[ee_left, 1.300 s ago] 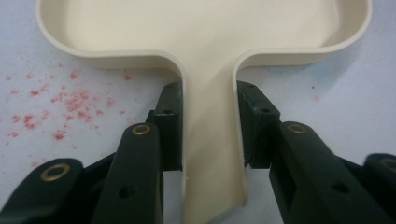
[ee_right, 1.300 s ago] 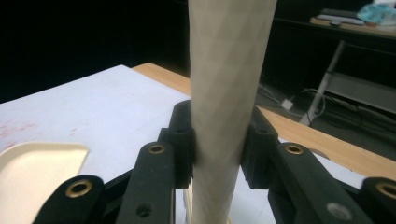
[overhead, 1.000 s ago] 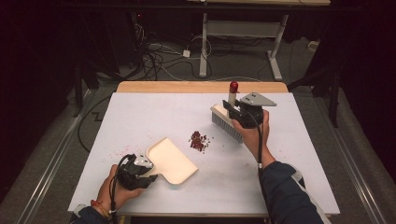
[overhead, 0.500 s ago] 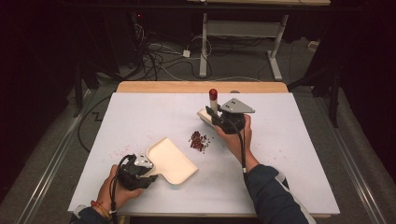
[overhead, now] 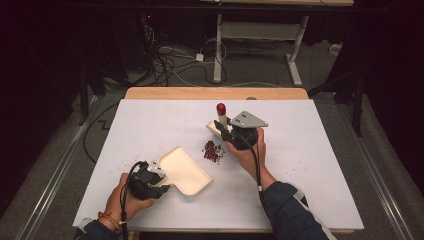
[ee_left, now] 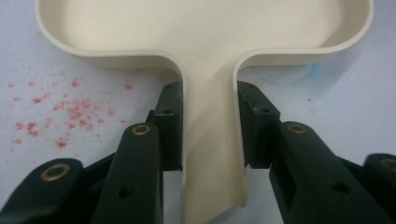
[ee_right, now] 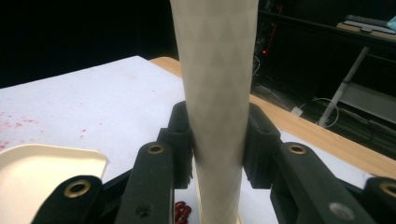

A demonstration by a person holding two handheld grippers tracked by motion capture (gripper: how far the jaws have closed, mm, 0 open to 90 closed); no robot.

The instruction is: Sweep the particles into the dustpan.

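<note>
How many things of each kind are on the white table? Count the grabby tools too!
Hand-held gripper: 2, left and right
Cream dustpan: 1
Brush with a red-tipped handle: 1
Pile of dark red bits: 1
Total: 5

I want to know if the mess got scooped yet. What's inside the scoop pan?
Nothing shows inside the cream dustpan; its tray looks bare and clean. The dark red bits lie on the white table beside it, near the brush.
</note>
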